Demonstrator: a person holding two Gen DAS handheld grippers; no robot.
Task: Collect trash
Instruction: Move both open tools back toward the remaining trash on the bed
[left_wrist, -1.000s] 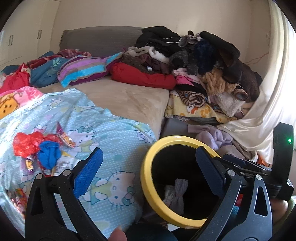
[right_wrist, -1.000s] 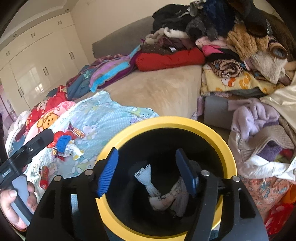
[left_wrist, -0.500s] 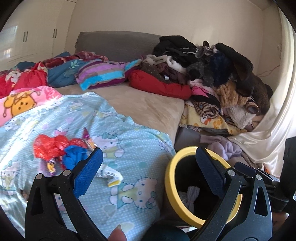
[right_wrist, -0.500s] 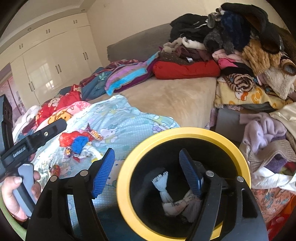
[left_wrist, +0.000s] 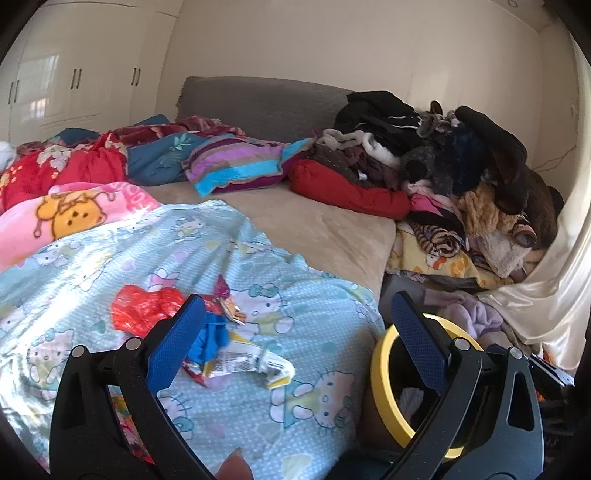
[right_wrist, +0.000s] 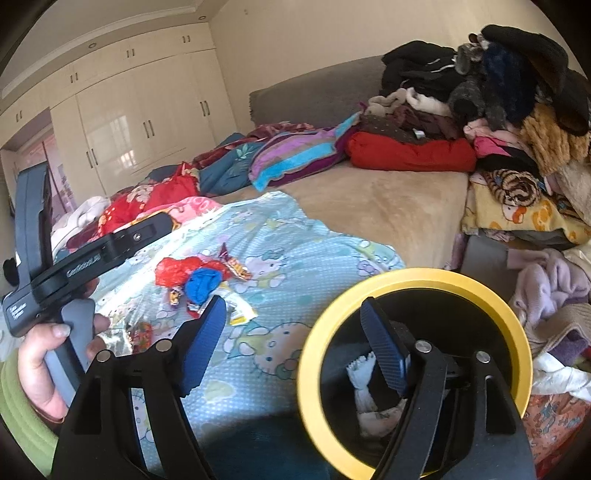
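While the right claw (right_wrist: 291, 345) is opening with nothing between its pads, the left claw (left_wrist: 295, 341) gapes empty; wrappers (left_wrist: 236, 360) lie heaped on the blue quilt (left_wrist: 92, 266) beside the yellow-rimmed bin (right_wrist: 417, 275).

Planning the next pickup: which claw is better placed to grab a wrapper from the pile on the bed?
Probably the left. The left claw is open and empty with the wrappers between its fingers. The right claw, empty and opening, straddles the rim of the yellow bin, with the wrappers off to its left.

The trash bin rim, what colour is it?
Yellow; the trash bin rim shows best in the right wrist view.
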